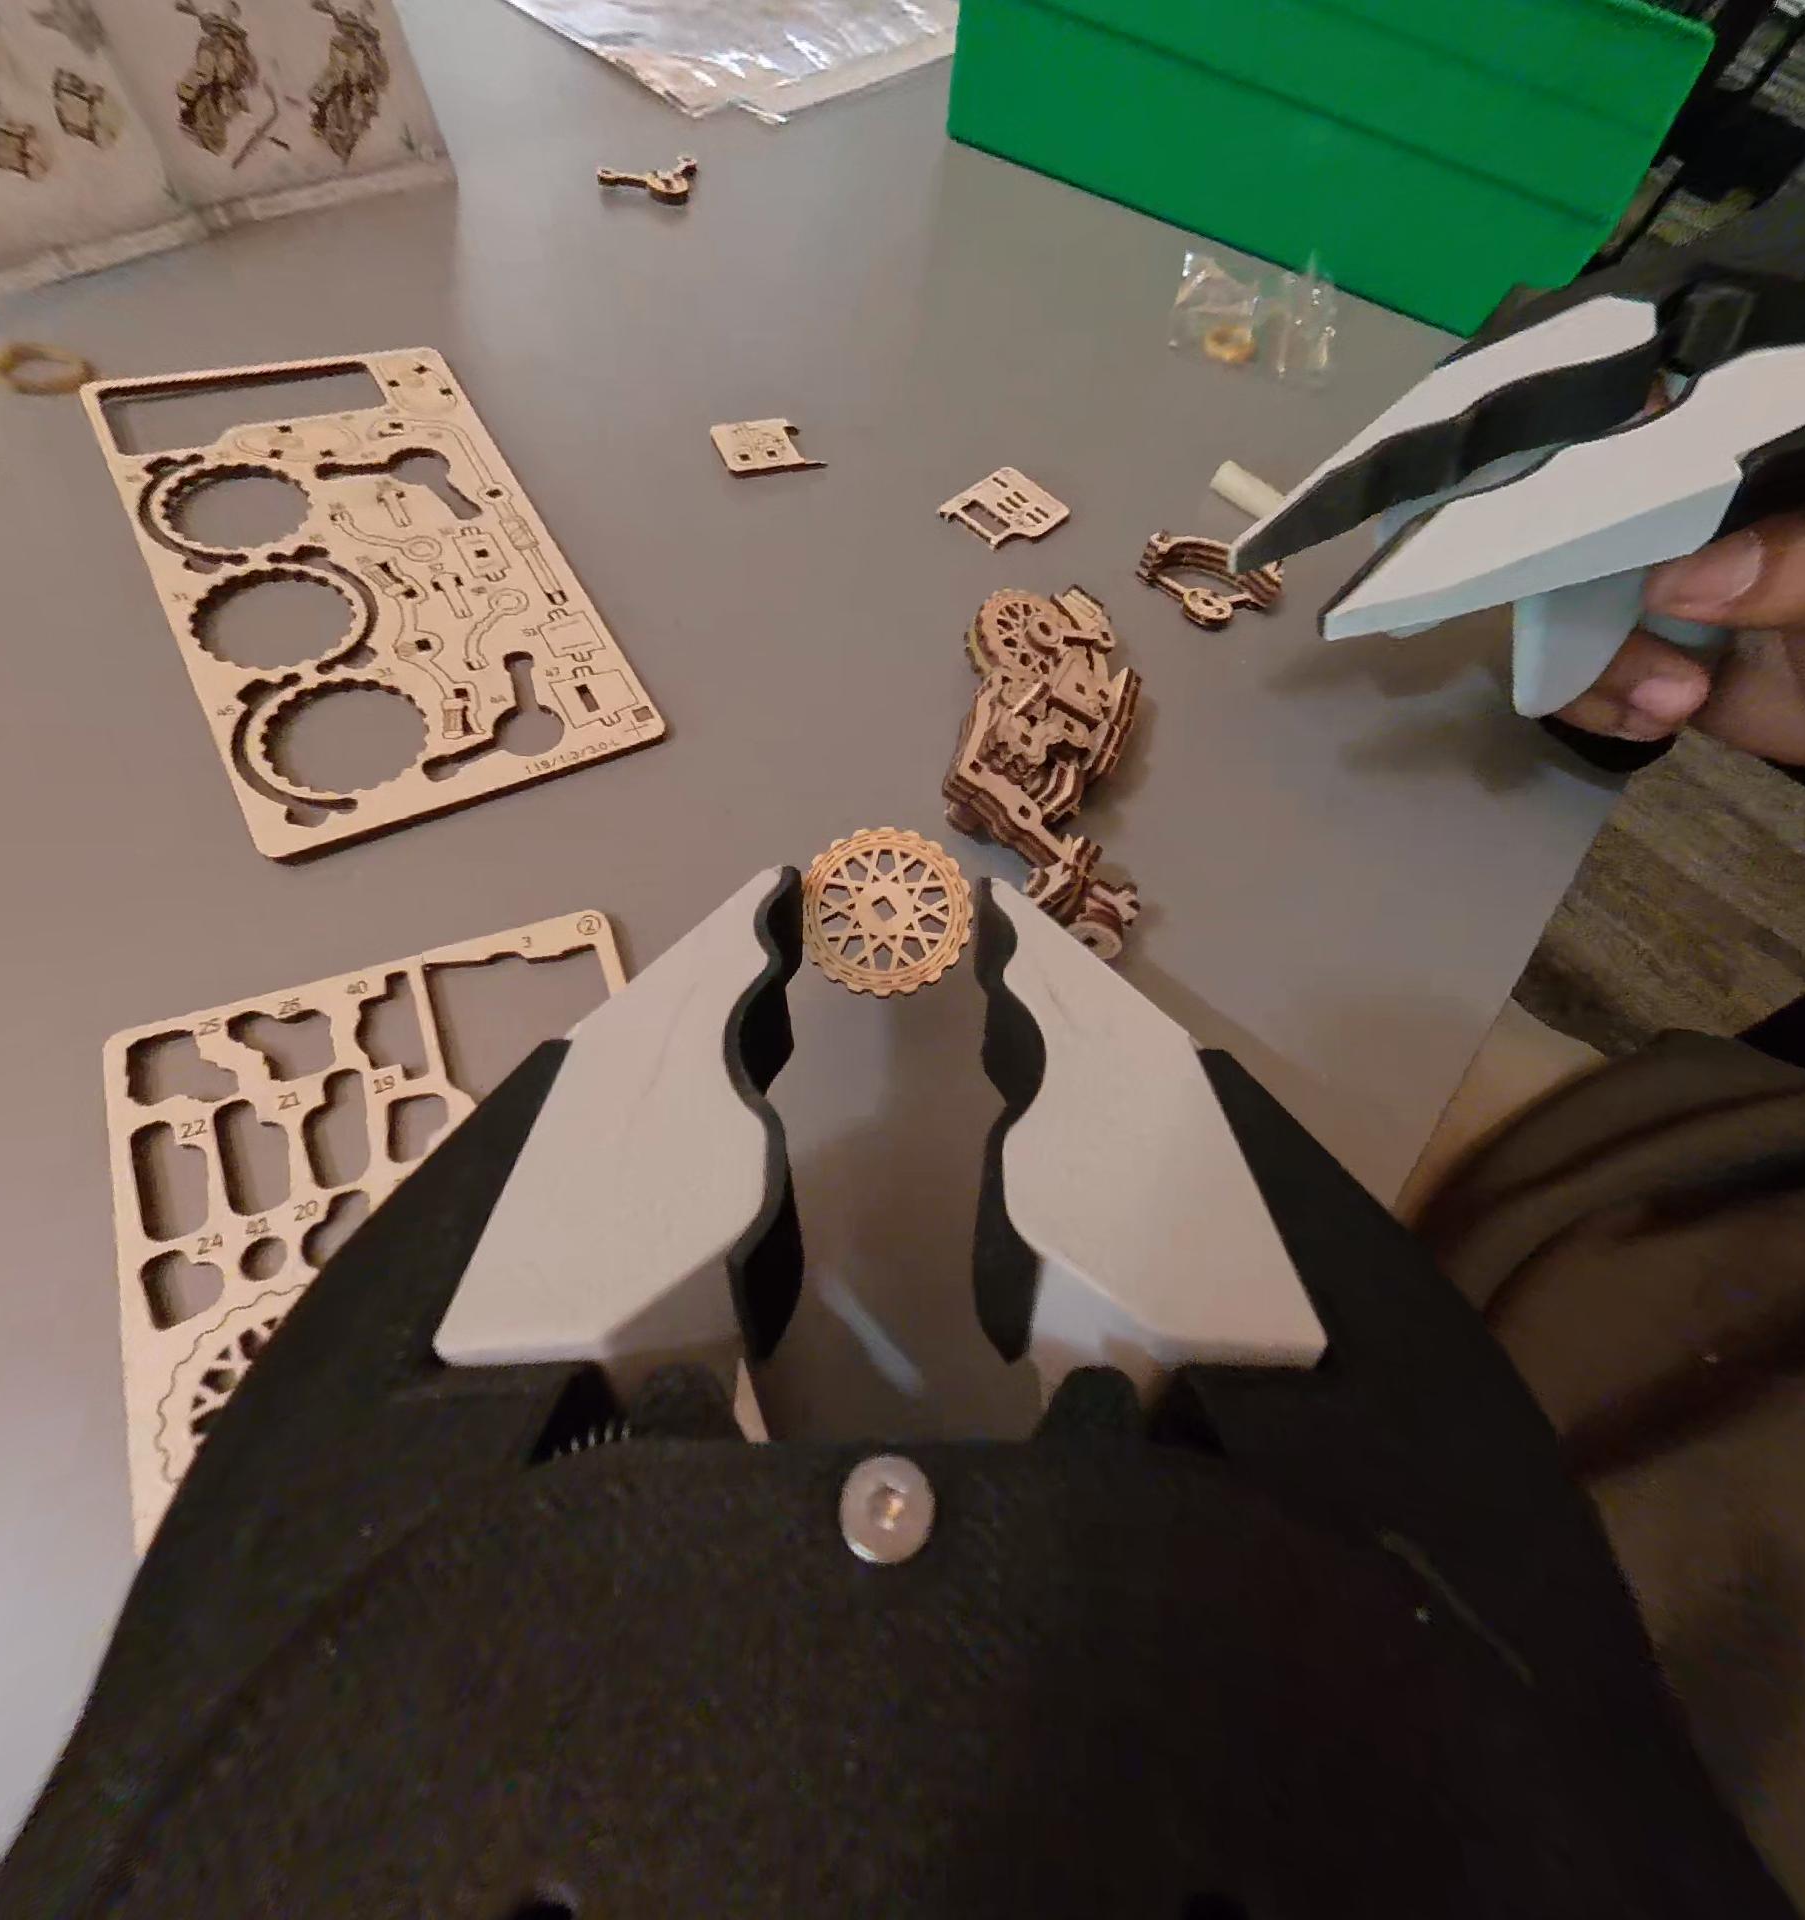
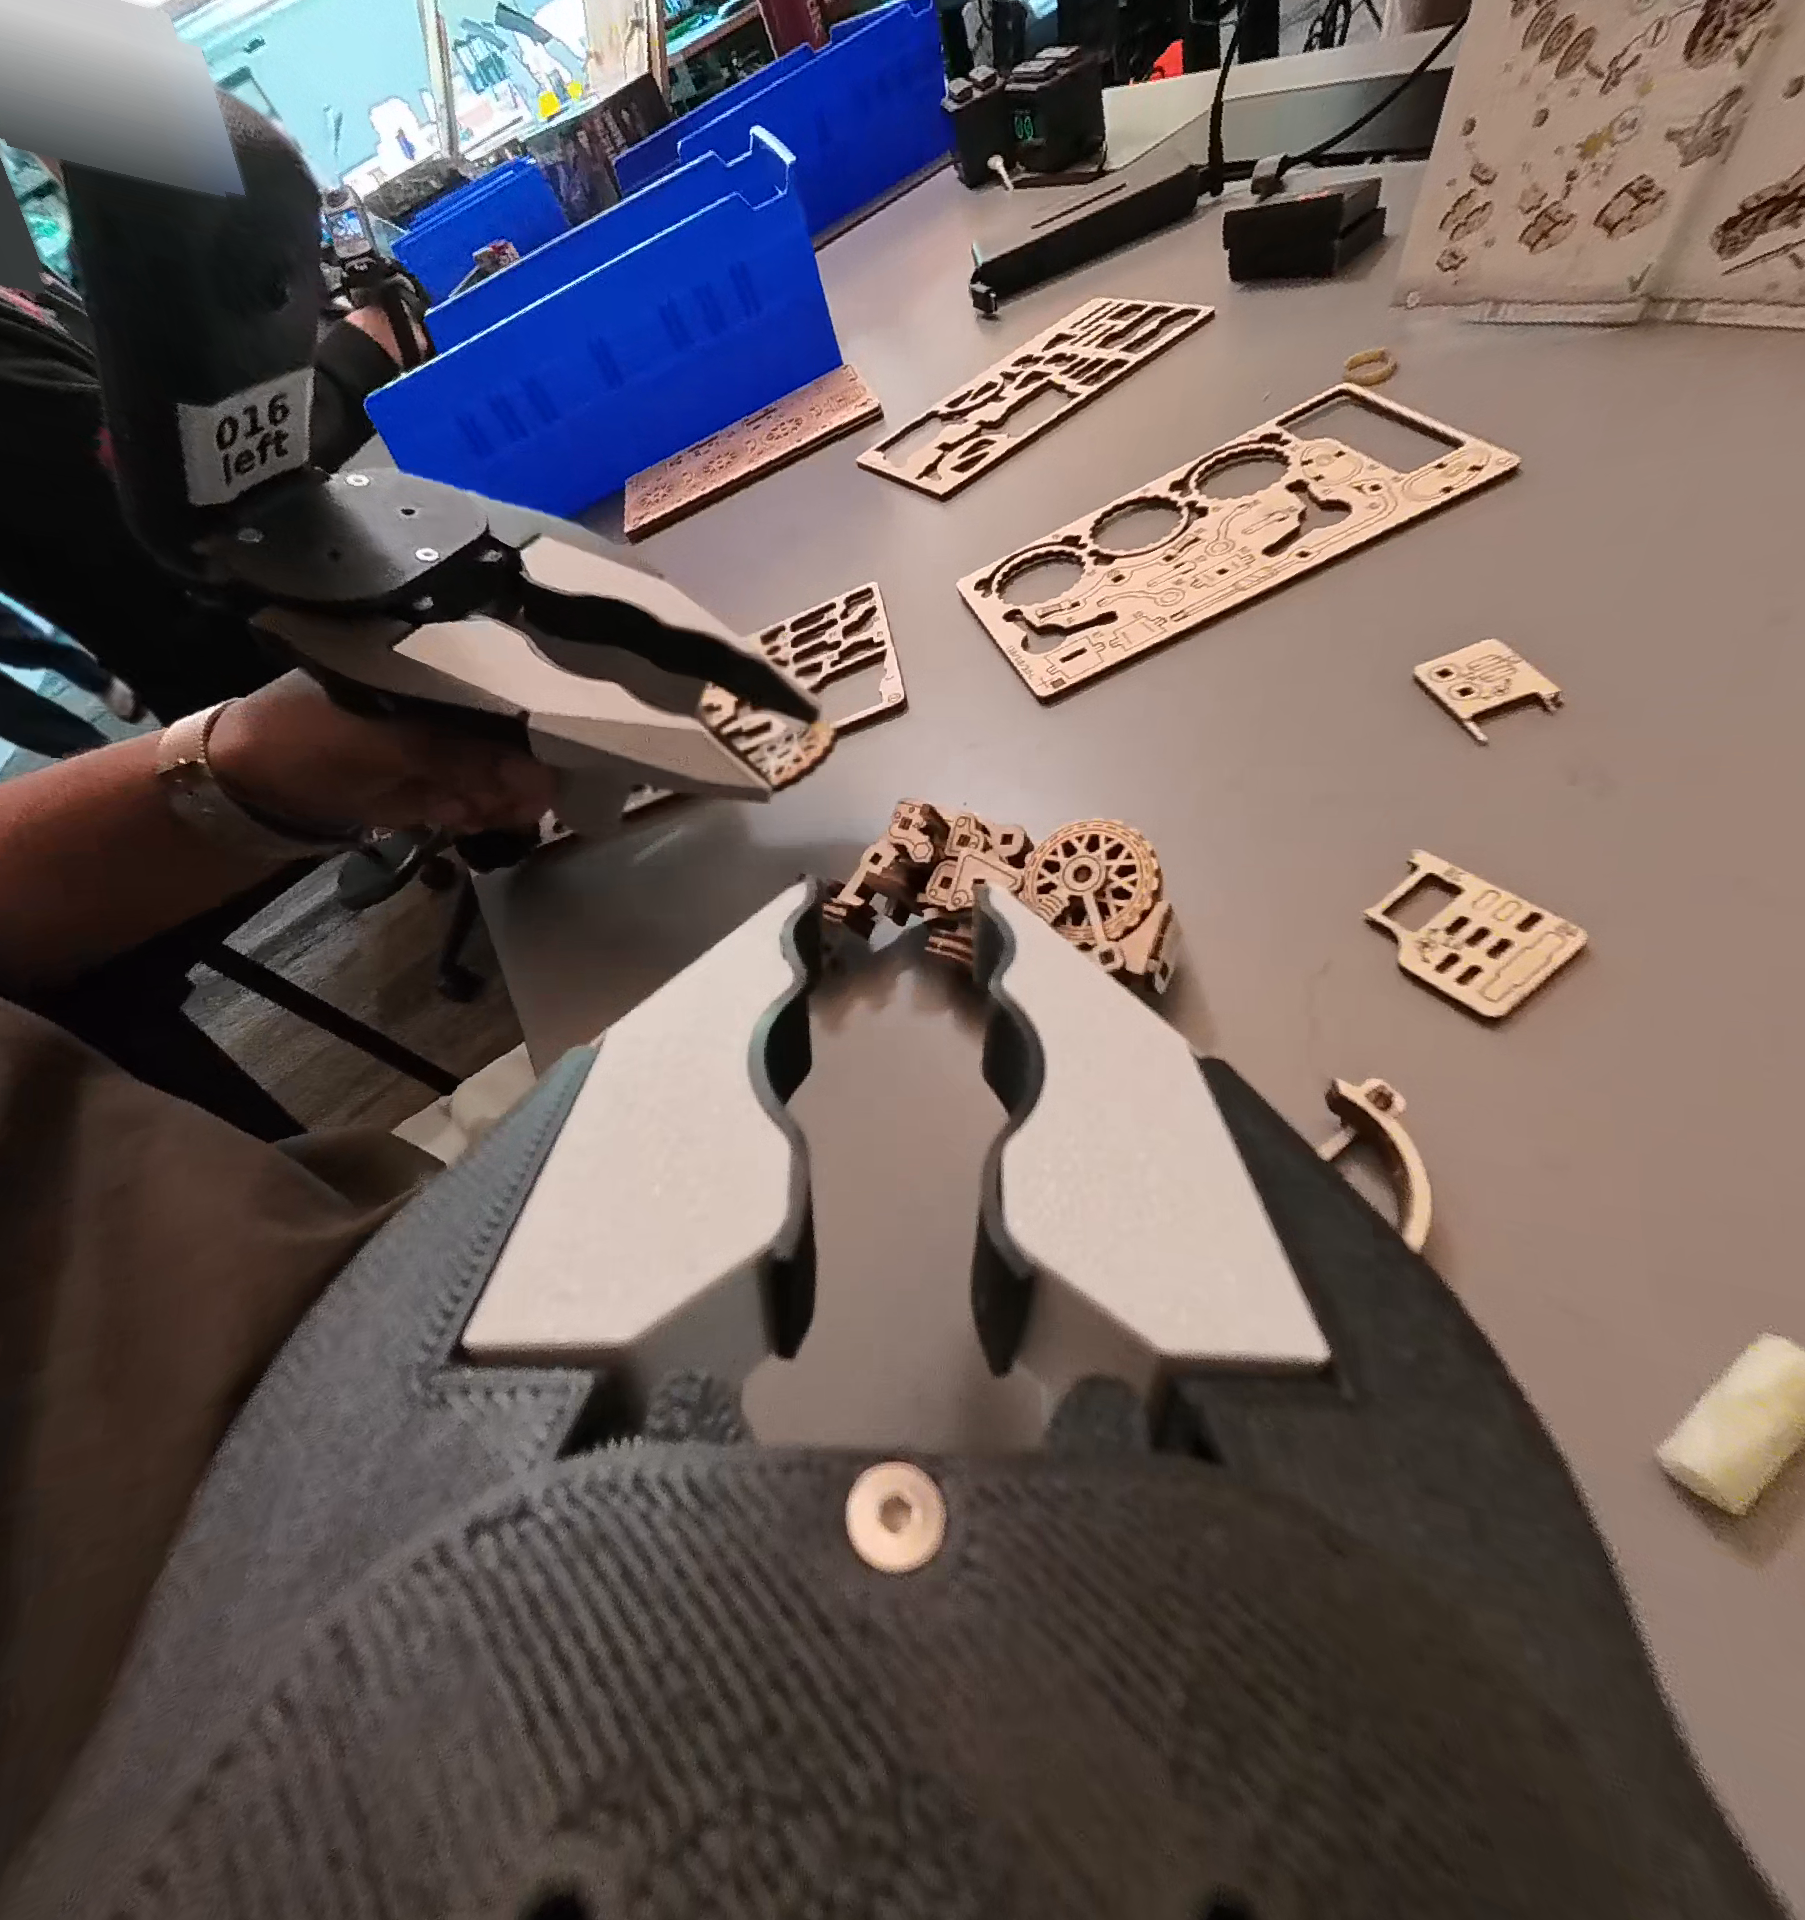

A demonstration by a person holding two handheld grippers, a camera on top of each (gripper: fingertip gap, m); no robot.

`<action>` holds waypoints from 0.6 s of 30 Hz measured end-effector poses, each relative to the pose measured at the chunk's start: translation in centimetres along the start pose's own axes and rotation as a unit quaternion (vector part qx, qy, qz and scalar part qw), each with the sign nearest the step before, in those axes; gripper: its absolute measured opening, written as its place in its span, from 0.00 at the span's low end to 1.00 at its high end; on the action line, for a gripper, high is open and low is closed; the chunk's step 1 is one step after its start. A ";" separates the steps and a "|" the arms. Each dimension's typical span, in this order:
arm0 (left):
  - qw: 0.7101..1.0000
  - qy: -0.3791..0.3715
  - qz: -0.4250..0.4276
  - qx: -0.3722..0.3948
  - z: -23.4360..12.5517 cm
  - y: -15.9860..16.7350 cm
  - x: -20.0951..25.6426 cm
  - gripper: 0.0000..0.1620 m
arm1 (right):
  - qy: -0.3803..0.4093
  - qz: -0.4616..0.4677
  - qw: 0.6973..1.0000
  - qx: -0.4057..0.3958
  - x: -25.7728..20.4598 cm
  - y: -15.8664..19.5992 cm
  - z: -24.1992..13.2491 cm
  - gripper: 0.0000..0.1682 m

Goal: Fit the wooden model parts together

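Observation:
My left gripper (image 1: 887, 920) is shut on a round wooden spoked wheel (image 1: 885, 928), pinched by its rim between the two fingertips and held above the table. From the right wrist view the same gripper (image 2: 773, 743) comes in from the left with the wheel (image 2: 763, 740) at its tips. The part-built wooden model (image 1: 1049, 727) lies on its side on the grey table, just right of and beyond the wheel. My right gripper (image 2: 893, 914) is open and empty, with the model (image 2: 991, 873) just past its tips. It also shows at the upper right of the left wrist view (image 1: 1293, 592).
Two punched-out wooden sheets (image 1: 358, 592) (image 1: 285, 1122) lie to the left. Small loose panels (image 1: 1002, 509) (image 2: 1474, 935), a curved fender piece (image 2: 1381, 1153) and a white foam roll (image 2: 1745, 1418) lie around. A green bin (image 1: 1293, 135), blue bins (image 2: 607, 343) and an instruction sheet (image 2: 1646, 156) stand farther back. Across from one pair of fingers to the other is roughly 10 cm.

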State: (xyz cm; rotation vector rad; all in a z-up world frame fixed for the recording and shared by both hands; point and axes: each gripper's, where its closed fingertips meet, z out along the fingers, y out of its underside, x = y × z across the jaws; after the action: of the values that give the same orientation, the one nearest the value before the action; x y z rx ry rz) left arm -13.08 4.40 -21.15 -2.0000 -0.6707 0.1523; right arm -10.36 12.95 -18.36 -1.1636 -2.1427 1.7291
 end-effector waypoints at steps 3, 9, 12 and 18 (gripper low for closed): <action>1.000 -0.002 0.016 -0.017 0.4 0.6 0.4 0.19 | -0.007 0.005 1.000 -0.003 -0.2 0.1 0.3 0.16; 0.999 -0.007 0.027 -0.030 0.6 1.0 0.5 0.19 | -0.013 0.000 1.000 -0.010 -0.6 0.3 0.6 0.16; 0.999 -0.007 0.025 -0.031 0.6 1.0 0.5 0.19 | -0.013 -0.002 1.000 -0.010 -0.7 0.3 0.5 0.16; 0.999 -0.014 0.037 -0.027 0.3 0.9 0.7 0.19 | -0.010 -0.009 1.000 -0.009 -0.9 0.3 0.4 0.16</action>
State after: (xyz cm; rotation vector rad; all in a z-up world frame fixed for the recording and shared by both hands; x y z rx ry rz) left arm -12.26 4.68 -21.96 -2.0804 -0.6239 0.2091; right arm -9.79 12.06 -18.46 -1.1322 -2.1785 1.7250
